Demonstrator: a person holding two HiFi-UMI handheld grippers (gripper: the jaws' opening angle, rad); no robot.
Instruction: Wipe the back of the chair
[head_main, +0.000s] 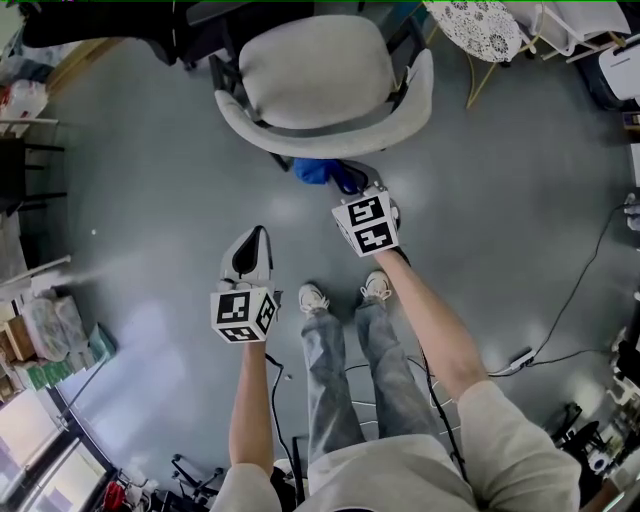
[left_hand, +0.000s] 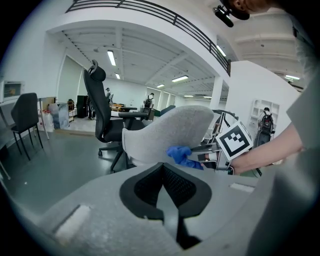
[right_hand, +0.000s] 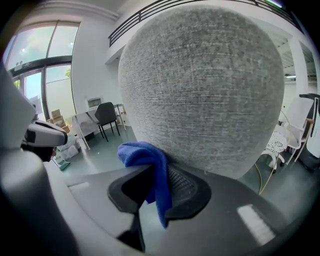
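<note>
We stood on the grey floor (head_main: 130, 200) behind the chair (head_main: 320, 70), whose pale fabric back (right_hand: 200, 90) curved toward us. Our left tongs (left_hand: 162, 187) hung nearer our feet and to the left, apart from the chair, with the jaws together and nothing between them. Our right tongs (right_hand: 157, 187) reached forward to the back, the jaws clamped on a blue cloth (right_hand: 145, 155). The cloth was bunched against the lower part of the back, touching the fabric, and a tail of it hung down between the jaws. In the left gripper view the cloth sat at the back's lower edge.
</note>
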